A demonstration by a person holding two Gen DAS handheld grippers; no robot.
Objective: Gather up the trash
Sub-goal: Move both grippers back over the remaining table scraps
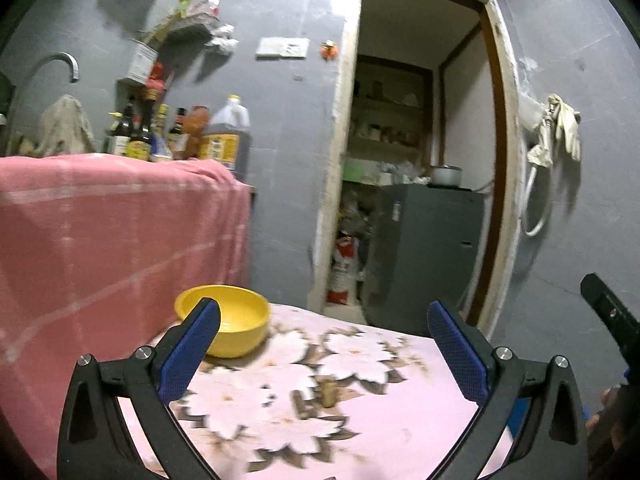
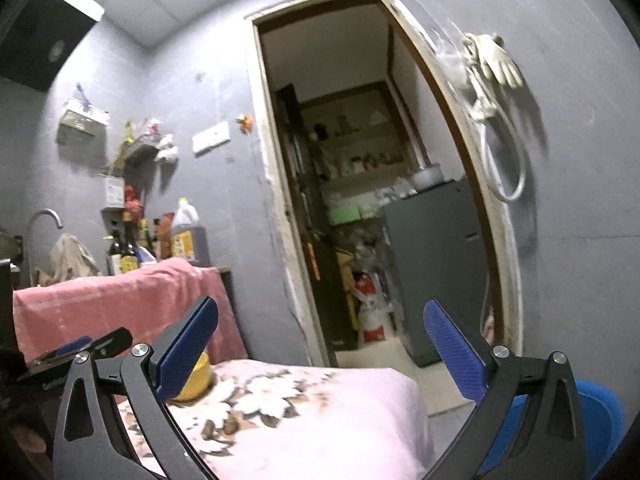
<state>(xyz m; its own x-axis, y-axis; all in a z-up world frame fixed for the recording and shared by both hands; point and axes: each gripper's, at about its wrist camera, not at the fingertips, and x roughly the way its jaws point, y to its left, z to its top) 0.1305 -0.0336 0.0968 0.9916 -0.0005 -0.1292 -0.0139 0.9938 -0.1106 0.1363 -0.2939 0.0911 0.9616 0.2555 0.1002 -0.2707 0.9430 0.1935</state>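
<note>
A small brown cork-like piece of trash (image 1: pixel 329 391) stands on the pink flowered tablecloth (image 1: pixel 400 420). A yellow bowl (image 1: pixel 236 326) sits at the cloth's far left; it also shows in the right wrist view (image 2: pixel 196 380), partly behind the left finger. My left gripper (image 1: pixel 323 312) is open and empty, raised above the table, with the trash below and between its fingers. My right gripper (image 2: pixel 320 308) is open and empty, held higher and to the right, over the table's right part (image 2: pixel 320 420). The right gripper's tip (image 1: pixel 608 312) shows at the left view's right edge.
A counter draped in a pink towel (image 1: pixel 112 220) stands left, with sauce bottles (image 1: pixel 176 132) and a faucet (image 1: pixel 56 64) behind. An open doorway (image 1: pixel 416 160) faces me, with a grey cabinet (image 1: pixel 432 248) inside. A blue bin (image 2: pixel 600 412) is low at the right.
</note>
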